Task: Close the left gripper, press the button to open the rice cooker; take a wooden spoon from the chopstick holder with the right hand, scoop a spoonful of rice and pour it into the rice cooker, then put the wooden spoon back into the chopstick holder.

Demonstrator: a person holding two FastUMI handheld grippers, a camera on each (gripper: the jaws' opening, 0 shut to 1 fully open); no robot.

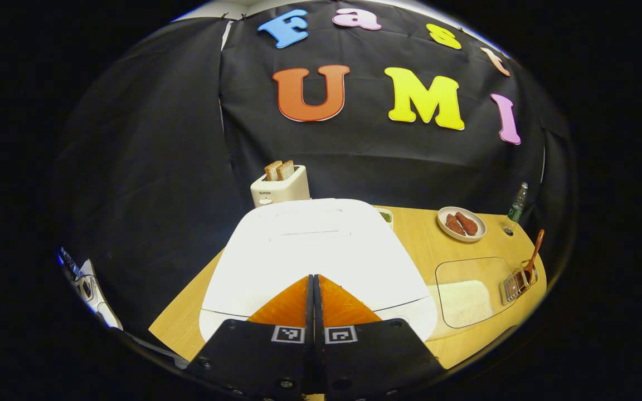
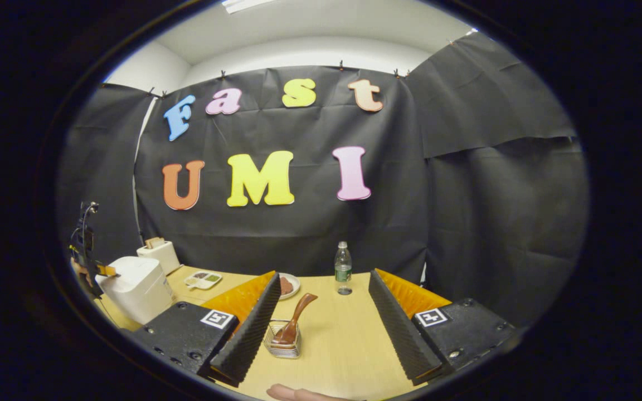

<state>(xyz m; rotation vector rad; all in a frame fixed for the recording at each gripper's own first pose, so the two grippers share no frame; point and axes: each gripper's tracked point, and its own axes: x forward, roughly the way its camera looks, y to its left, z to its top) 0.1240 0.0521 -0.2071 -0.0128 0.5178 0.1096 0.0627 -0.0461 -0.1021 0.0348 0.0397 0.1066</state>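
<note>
Left gripper [image 1: 314, 278] fingers pressed together, over the front of the rice cooker [image 1: 310, 250] lid, which sits closed. Right gripper [image 2: 321, 301] spread wide, empty; wooden spoon [image 2: 296, 323] stands in the chopstick holder [image 2: 283, 340] just ahead between its fingers, left of centre, on the bench [image 2: 343, 334].

Bright overhead light, glare on rice cooker [image 1: 310, 250] lid, fisheye-bent edges.

The wooden table [image 2: 349, 340] carries rice cooker [image 1: 315, 250], toaster [image 1: 280, 186], plate [image 1: 461, 224], bottle [image 2: 343, 268] and chopstick holder [image 2: 283, 340].
</note>
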